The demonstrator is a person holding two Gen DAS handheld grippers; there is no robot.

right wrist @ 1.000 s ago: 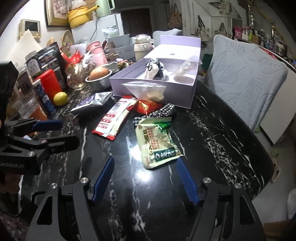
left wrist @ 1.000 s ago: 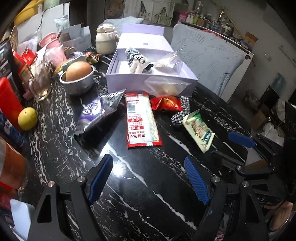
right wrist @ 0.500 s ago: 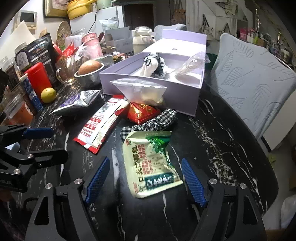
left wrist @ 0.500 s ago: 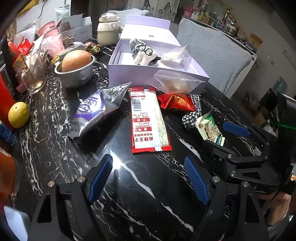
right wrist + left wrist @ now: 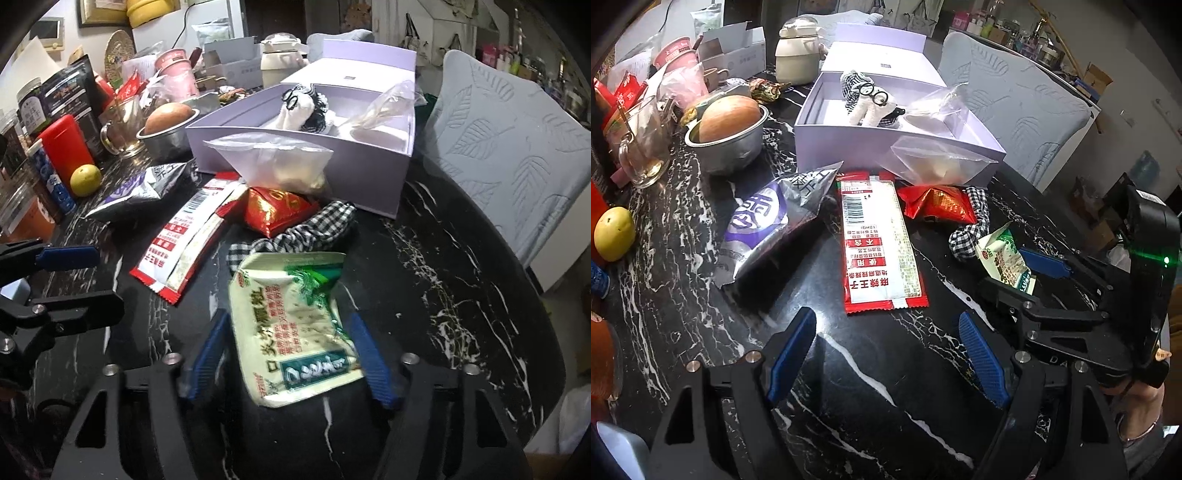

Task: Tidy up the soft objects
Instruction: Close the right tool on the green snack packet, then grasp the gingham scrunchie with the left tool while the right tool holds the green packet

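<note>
Right tool (image 5: 286, 350) spread around green packet (image 5: 295, 325) flat on desk (image 5: 443, 295), blue pads flanking it, contact seemingly not made. Left tool (image 5: 886, 354) spread over bare marble, near red sachet (image 5: 879, 243). Plush toy (image 5: 301, 107) inside lilac box (image 5: 295, 162).

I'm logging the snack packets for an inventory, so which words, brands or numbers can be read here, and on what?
"麻辣王子" in large white characters: long red packet, seen upside down in the left wrist view.
"(18H0)": printed under the same packet's barcode.
Large white character on purple: silver bag, too crumpled to read surely.
Green and cream packet between the right gripper's fingers: characters too blurred.
Lavender box lid label: too small.
</note>
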